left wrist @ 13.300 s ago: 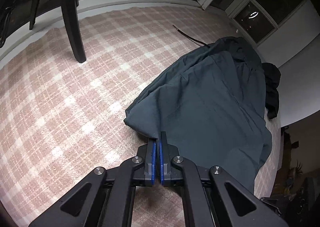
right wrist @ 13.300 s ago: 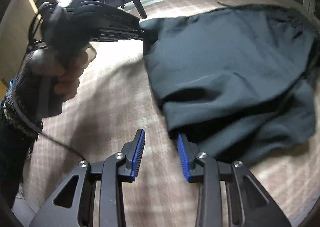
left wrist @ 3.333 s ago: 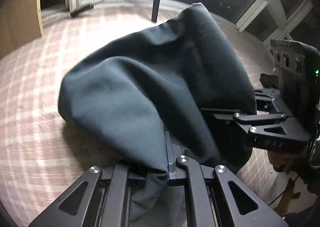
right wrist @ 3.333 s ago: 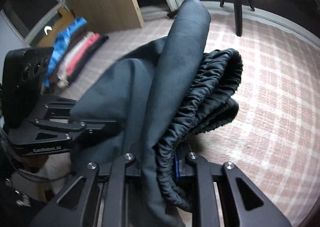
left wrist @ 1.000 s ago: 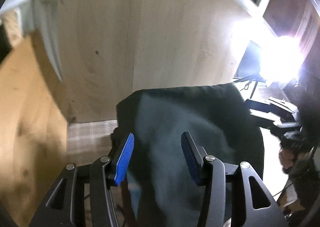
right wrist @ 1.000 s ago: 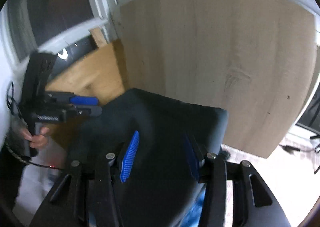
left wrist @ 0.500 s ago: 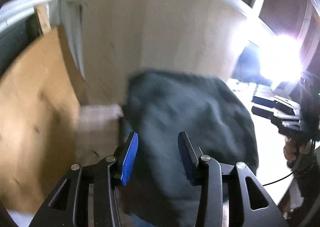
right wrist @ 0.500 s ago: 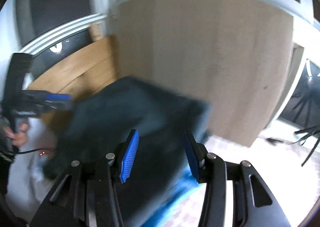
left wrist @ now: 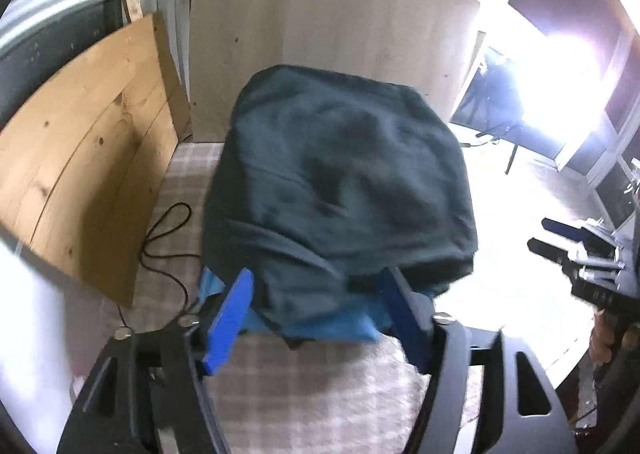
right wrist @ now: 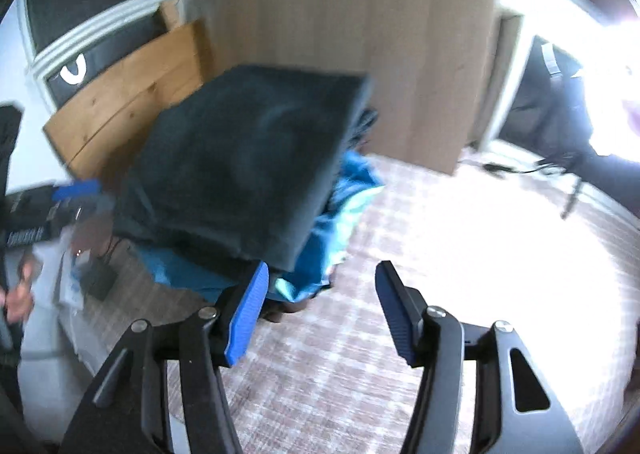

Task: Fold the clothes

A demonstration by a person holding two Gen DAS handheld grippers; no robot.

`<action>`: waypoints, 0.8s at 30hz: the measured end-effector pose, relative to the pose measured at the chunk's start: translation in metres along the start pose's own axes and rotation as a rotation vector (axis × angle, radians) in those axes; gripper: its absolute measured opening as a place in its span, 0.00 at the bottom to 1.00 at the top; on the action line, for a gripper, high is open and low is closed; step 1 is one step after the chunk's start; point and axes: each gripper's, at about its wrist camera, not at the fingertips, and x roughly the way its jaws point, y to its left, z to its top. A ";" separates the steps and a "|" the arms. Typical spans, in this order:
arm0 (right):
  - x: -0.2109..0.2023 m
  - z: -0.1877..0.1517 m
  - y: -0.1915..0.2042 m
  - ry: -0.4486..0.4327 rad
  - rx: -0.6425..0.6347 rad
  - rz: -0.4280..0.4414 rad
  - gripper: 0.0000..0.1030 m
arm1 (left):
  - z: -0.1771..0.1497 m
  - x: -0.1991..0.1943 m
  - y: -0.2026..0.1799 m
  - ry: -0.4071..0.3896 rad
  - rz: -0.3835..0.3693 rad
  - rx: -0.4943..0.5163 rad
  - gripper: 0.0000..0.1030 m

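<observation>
A folded dark teal garment [left wrist: 340,182] lies on top of a pile of blue clothes [left wrist: 332,324] on the plaid carpet. My left gripper [left wrist: 316,318] sits just in front of the pile. Its jaws are opening, and the garment's near edge shows between the fingers with no pad pressing on it. In the right wrist view the same dark garment [right wrist: 248,158] rests on the blue clothes [right wrist: 344,206]. My right gripper [right wrist: 320,314] is to the right of the pile, jaws opening over bare carpet with nothing between them. Each view shows the other gripper at its edge: the right one [left wrist: 568,246], the left one [right wrist: 60,194].
A pale wooden panel [left wrist: 328,26] stands behind the pile and a brown board [left wrist: 80,166] leans at its left. A black cable [left wrist: 168,230] loops over the carpet [left wrist: 304,390] beside the pile. Bright glare [left wrist: 560,66] fills the right, over dark windows and thin stand legs.
Both grippers have drawn back from the folded garment and their jaws stand wider. The garment now lies on the blue pile, clear of the right jaws, only its near edge between the left.
</observation>
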 end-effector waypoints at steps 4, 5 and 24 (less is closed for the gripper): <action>-0.028 -0.009 -0.004 -0.059 0.019 -0.062 0.57 | -0.019 -0.005 -0.022 -0.018 -0.010 -0.044 0.74; -0.032 -0.011 -0.005 -0.065 0.019 -0.066 0.57 | -0.023 -0.009 -0.029 -0.012 -0.008 -0.057 0.74; -0.100 -0.079 -0.102 -0.115 -0.041 -0.013 0.57 | -0.086 -0.055 -0.152 -0.044 0.179 -0.275 0.75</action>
